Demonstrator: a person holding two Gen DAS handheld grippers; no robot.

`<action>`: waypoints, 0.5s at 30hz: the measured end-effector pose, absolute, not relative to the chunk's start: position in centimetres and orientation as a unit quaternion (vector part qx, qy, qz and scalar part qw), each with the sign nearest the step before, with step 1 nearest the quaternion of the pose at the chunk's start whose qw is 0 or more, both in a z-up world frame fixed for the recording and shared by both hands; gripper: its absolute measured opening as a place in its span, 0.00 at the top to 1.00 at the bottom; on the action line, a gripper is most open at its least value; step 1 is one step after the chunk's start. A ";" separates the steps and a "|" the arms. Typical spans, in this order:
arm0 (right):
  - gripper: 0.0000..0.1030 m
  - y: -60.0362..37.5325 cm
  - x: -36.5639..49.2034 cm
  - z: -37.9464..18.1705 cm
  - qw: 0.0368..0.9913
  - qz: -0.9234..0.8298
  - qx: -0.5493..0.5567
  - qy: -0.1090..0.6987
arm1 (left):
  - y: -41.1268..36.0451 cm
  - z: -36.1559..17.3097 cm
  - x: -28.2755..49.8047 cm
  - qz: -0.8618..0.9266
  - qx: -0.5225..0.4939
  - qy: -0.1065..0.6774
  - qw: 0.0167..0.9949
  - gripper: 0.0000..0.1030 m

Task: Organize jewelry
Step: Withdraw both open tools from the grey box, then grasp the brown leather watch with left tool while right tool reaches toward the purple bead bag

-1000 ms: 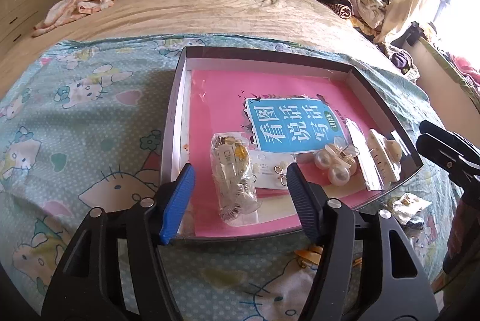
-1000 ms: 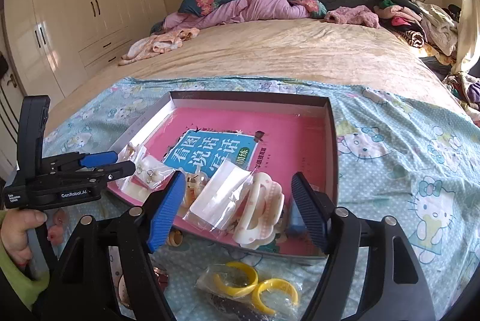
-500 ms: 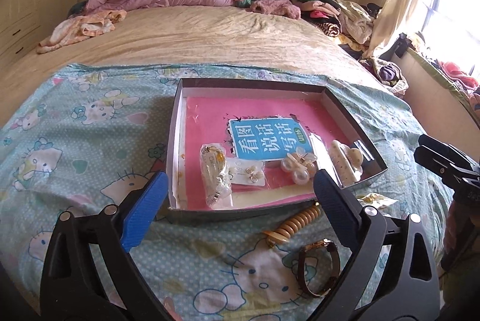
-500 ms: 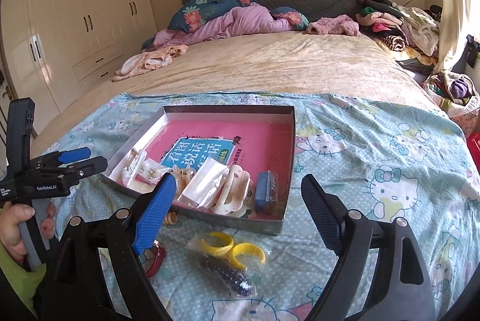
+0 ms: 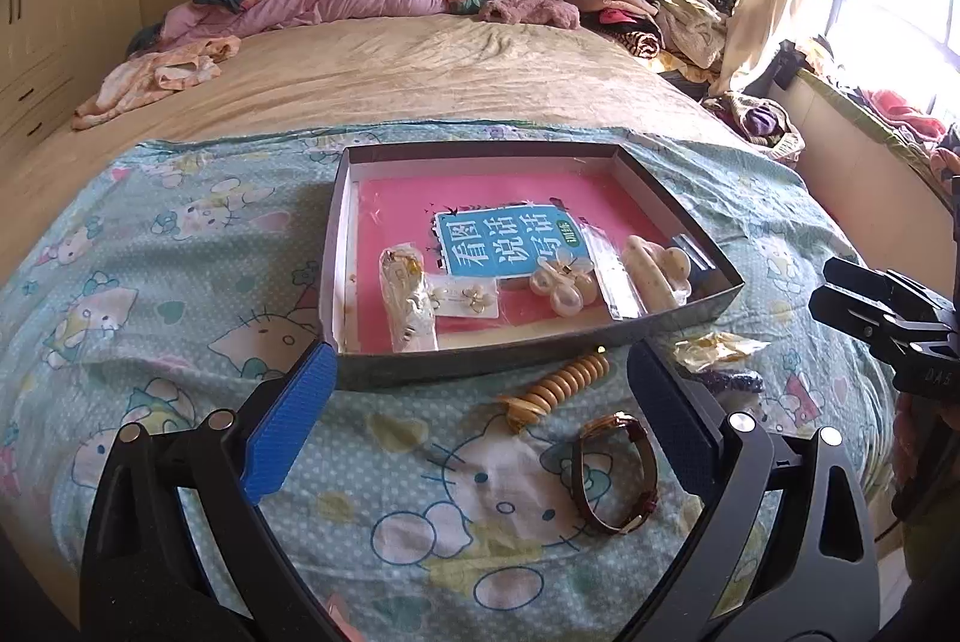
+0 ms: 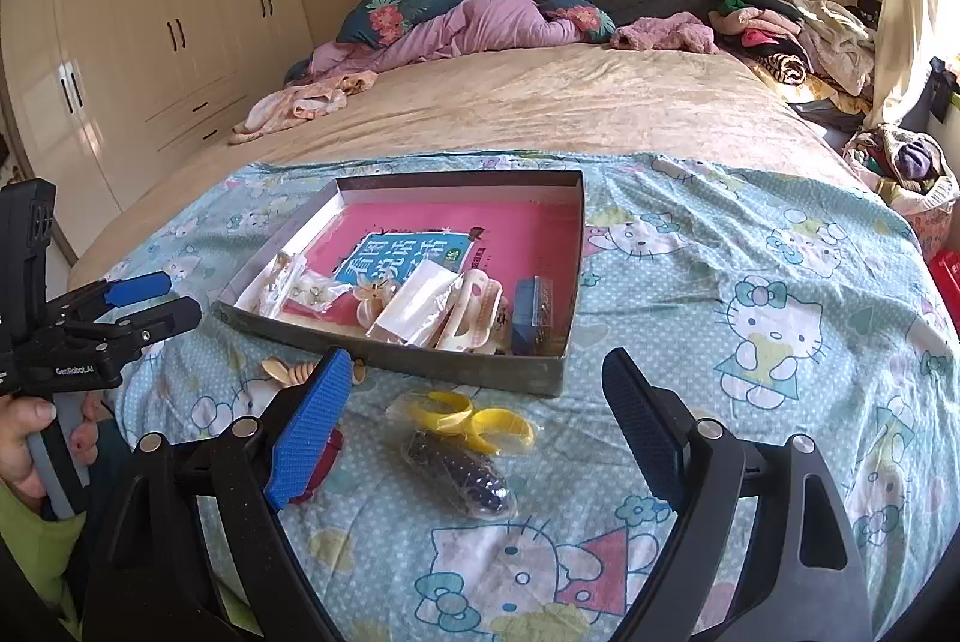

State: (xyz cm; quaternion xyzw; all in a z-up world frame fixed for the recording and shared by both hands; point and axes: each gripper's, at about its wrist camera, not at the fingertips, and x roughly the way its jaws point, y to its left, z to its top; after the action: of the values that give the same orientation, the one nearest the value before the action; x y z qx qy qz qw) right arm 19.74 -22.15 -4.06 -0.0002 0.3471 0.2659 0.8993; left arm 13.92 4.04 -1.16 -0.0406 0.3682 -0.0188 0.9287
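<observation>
Landmark: grey tray point(image 5: 684, 324) on the bedspread, holding bagged earrings point(image 5: 408, 300) at its left, cream hair claw point(image 5: 654, 270) at its right. Left gripper point(image 5: 480, 408), fingers spread, empty, before its left corner. Before the tray: wooden clip point(image 5: 558, 387), watch point(image 5: 618, 474). Right gripper point(image 6: 474, 420), fingers spread, empty, above bagged yellow rings point(image 6: 474, 423).

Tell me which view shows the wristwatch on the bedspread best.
The left wrist view: the wristwatch lies in full sight between the open left gripper's fingers. In the right wrist view only a red sliver shows behind the right gripper's blue finger.
</observation>
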 end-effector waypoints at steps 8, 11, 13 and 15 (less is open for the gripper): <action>0.18 -22.3 18.3 -4.4 0.895 0.271 0.000 0.354 | 3.6 -1.1 12.8 -0.021 -0.038 0.369 0.928 0.12; 0.18 -22.2 17.8 -4.6 0.893 0.274 -0.001 0.356 | 3.3 -1.2 12.3 -0.024 -0.036 0.370 0.928 0.12; 0.18 -22.1 17.5 -4.6 0.892 0.277 -0.002 0.357 | 3.3 -1.2 12.1 -0.023 -0.034 0.371 0.928 0.12; 0.18 -22.1 17.2 -4.7 0.891 0.280 -0.004 0.358 | 3.2 -1.3 11.9 -0.023 -0.032 0.371 0.928 0.12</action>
State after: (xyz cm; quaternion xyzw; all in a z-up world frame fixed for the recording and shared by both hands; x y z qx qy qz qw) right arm 17.20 -22.09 -4.67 -0.0038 0.3576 0.2798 0.8910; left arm 11.88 3.21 -1.27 -0.0320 0.3714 -0.0226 0.9276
